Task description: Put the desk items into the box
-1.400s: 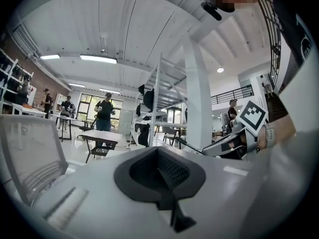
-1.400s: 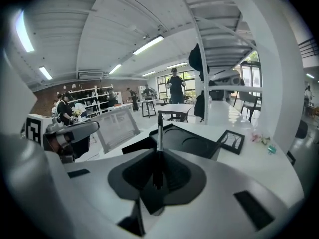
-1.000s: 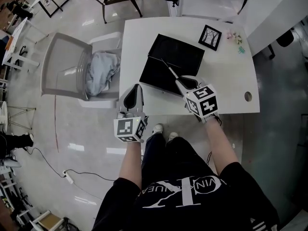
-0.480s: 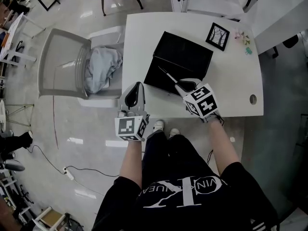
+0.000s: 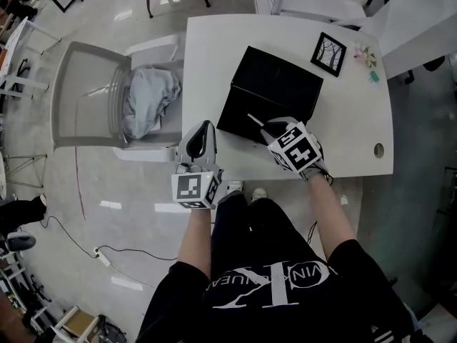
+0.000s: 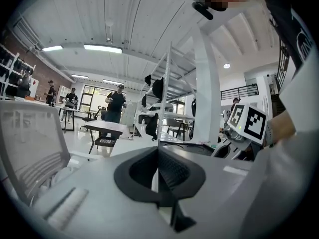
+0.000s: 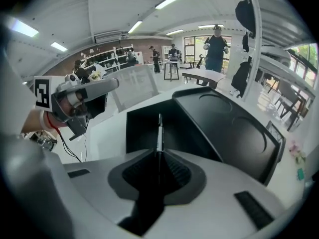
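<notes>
White rounded desk (image 5: pixel 343 127), open black rectangular box (image 5: pixel 285 84) mid-desk. Right gripper (image 5: pixel 267 128) clenched on thin silver-black pen (image 5: pixel 254 119). Pen's long axis runs straight out from jaws, tip over box's near half. Box dead ahead and below, so right hand is way nearer. Left gripper (image 5: pixel 205 127) pinched together on nothing, off desk's near left edge.

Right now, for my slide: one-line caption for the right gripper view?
Right gripper, shut on a slim pen, aims it at the open black box on the white desk.
</notes>
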`<state>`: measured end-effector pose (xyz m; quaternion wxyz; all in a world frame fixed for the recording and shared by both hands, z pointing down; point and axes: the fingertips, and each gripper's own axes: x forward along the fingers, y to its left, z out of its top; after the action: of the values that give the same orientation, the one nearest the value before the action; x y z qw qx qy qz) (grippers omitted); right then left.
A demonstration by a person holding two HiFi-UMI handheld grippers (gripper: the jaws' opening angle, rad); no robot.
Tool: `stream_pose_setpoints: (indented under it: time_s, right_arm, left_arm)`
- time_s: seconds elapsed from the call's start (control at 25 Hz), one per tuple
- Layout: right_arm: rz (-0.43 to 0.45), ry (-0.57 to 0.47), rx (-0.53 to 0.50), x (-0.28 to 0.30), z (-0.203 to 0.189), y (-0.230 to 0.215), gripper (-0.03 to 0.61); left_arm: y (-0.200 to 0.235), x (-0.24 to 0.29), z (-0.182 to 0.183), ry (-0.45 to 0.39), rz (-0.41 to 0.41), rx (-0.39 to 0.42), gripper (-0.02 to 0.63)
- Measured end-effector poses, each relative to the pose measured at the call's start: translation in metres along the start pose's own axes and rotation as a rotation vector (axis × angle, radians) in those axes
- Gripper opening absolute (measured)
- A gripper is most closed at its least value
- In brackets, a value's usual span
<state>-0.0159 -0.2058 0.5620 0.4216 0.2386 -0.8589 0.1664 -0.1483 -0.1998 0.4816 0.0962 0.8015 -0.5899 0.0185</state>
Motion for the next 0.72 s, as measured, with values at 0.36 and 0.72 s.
stream_pose_setpoints:
  time_s: [0.36,0.72]
  right_arm:
    - [0.002,0.071,-0.028,0.018,-0.002,-0.002,0.066]
    - [0.018,0.111,-0.04,0.027,-0.006,-0.002,0.066]
  left_arm:
    - [0.012,0.009,-0.007,0.014,-0.008,-0.014,0.009]
    - [0.018,0.013,-0.011,0.027,-0.01,-0.03,0.009]
